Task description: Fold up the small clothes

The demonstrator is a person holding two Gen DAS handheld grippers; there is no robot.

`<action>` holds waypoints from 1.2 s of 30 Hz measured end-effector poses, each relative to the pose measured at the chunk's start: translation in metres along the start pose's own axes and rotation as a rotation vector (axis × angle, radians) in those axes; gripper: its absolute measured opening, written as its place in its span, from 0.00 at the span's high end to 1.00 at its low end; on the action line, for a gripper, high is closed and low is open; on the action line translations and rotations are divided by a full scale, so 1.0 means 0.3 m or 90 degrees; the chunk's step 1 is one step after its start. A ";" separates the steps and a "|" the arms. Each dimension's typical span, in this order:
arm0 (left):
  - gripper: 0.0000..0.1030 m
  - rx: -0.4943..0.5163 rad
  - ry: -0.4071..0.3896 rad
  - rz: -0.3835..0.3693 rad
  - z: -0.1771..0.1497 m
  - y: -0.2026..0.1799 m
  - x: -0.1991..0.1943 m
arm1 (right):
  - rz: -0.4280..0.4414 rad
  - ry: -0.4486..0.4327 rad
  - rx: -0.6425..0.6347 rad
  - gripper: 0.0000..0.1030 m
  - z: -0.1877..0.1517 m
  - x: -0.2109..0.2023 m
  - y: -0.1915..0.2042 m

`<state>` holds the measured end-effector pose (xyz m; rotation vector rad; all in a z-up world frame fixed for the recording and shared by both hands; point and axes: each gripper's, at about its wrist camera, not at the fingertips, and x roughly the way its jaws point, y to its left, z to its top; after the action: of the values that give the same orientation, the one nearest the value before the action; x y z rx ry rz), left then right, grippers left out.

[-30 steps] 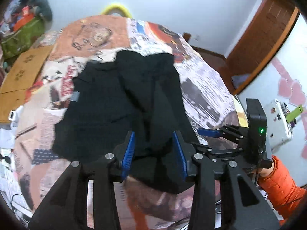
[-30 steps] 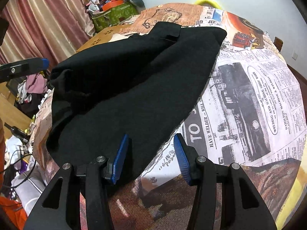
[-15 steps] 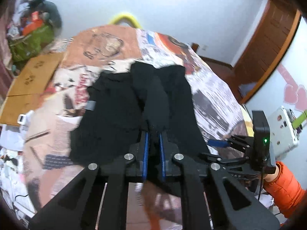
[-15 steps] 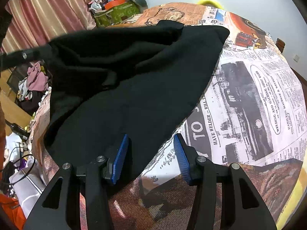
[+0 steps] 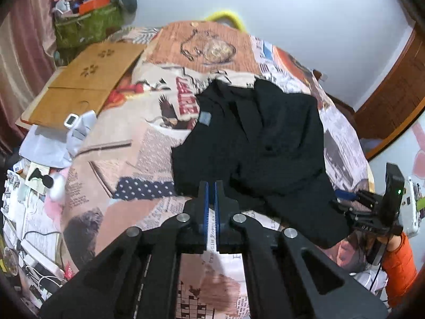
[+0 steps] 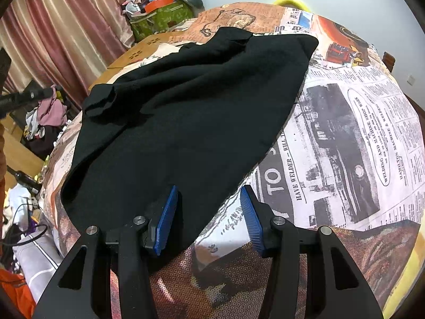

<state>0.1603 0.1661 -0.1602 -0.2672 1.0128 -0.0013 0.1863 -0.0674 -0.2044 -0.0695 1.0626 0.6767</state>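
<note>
A black garment (image 5: 265, 143) lies rumpled on a round table covered with a newspaper-print cloth (image 5: 138, 146). My left gripper (image 5: 211, 202) hovers at the garment's near left edge. Its jaws are closing down to a thin slit, and only tablecloth shows between the blue pads. In the right wrist view it shows as a dark bar (image 6: 24, 98) at the far left, apart from the garment (image 6: 191, 111). My right gripper (image 6: 209, 218) stands open at the near hem. Its left pad (image 6: 166, 220) is over the black cloth and its right pad over the tablecloth. It also shows at the table's right edge (image 5: 353, 199).
Flattened cardboard (image 5: 87, 87) and a small white device (image 5: 71, 119) lie at the table's left. A green bag with clutter (image 5: 85, 26) stands behind, with curtains (image 6: 53, 40) on that side. Cables and papers crowd the floor to the left. An orange sleeve (image 5: 398, 260) is at the right.
My left gripper shut on a fold, lifted it and swung left. The fold has since dropped back onto the table, out of the jaws. The right gripper stayed put.
</note>
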 end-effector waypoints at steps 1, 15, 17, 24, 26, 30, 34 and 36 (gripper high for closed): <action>0.91 0.004 0.013 -0.015 -0.001 -0.014 0.018 | 0.000 0.000 0.001 0.56 0.000 0.000 0.000; 0.42 0.090 0.121 -0.158 0.008 -0.413 0.234 | 0.002 0.001 0.006 0.56 0.000 -0.001 -0.012; 0.42 0.075 0.145 -0.137 0.011 -0.432 0.303 | 0.003 -0.001 0.005 0.56 -0.002 -0.002 -0.011; 0.42 0.048 0.122 -0.035 0.055 -0.427 0.386 | 0.018 -0.005 0.011 0.56 -0.010 -0.005 -0.024; 0.59 0.029 0.119 -0.024 0.069 -0.408 0.401 | 0.021 -0.006 0.013 0.56 -0.011 -0.004 -0.029; 0.96 -0.028 0.136 -0.022 0.078 -0.332 0.434 | 0.026 -0.007 0.015 0.56 -0.017 -0.007 -0.034; 0.99 -0.055 0.120 -0.042 0.071 -0.269 0.399 | 0.028 -0.008 0.015 0.56 -0.018 -0.009 -0.037; 0.99 -0.028 0.092 -0.033 0.067 -0.266 0.347 | 0.028 -0.007 0.014 0.56 -0.019 -0.010 -0.037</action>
<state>0.2423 0.0803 -0.2198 -0.3378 1.1497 -0.0459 0.1871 -0.0798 -0.2077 -0.0235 1.0625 0.7040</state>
